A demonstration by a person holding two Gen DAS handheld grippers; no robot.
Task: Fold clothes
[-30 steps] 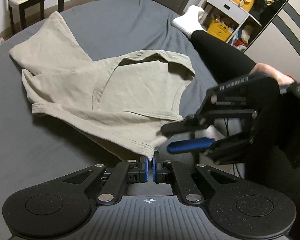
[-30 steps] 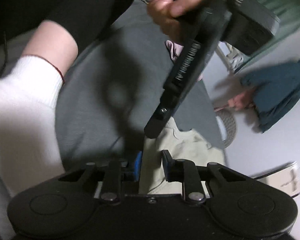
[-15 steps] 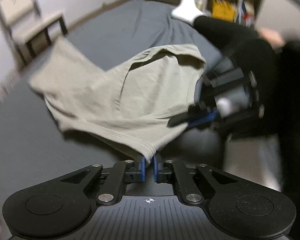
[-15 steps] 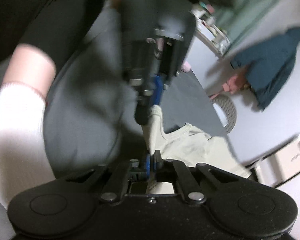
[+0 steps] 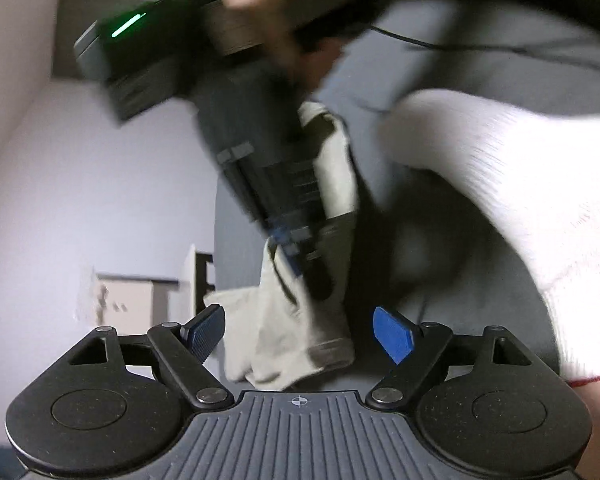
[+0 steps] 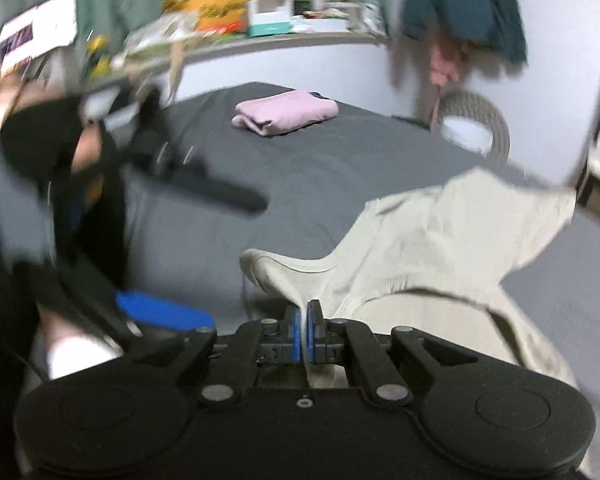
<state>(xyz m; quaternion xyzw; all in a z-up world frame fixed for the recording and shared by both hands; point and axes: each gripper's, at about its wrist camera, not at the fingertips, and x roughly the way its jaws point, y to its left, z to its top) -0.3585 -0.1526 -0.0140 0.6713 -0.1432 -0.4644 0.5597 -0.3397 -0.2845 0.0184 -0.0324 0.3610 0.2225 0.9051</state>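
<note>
Beige cotton is filling the near centre of the right wrist view, where the right gripper point(image 6: 304, 326) is pinching a fold of the beige shirt point(image 6: 439, 248) between its 2 blue pads, pressed together on the cloth. From that pinch the shirt is trailing away toward 2 o'clock over the dark grey bedsheet point(image 6: 307, 172). At 9 o'clock the left gripper point(image 6: 204, 236) is showing as a blur, 1 blue pad low and 1 black finger higher. Farther off, at 12 o'clock, a folded pink garment point(image 6: 286, 112) is lying on the sheet, well apart from the shirt. Beyond it, a cluttered shelf point(image 6: 236, 20) is running along the wall, and a teal garment point(image 6: 465, 4) is hanging at 1 o'clock.

In the left wrist view the left gripper is standing spread wide, its 2 blue pads gripping nothing; shirt cloth is hanging between them, and I cannot tell whether it is touching either. A white sock point(image 5: 511, 200) is blurring past at 3 o'clock.
</note>
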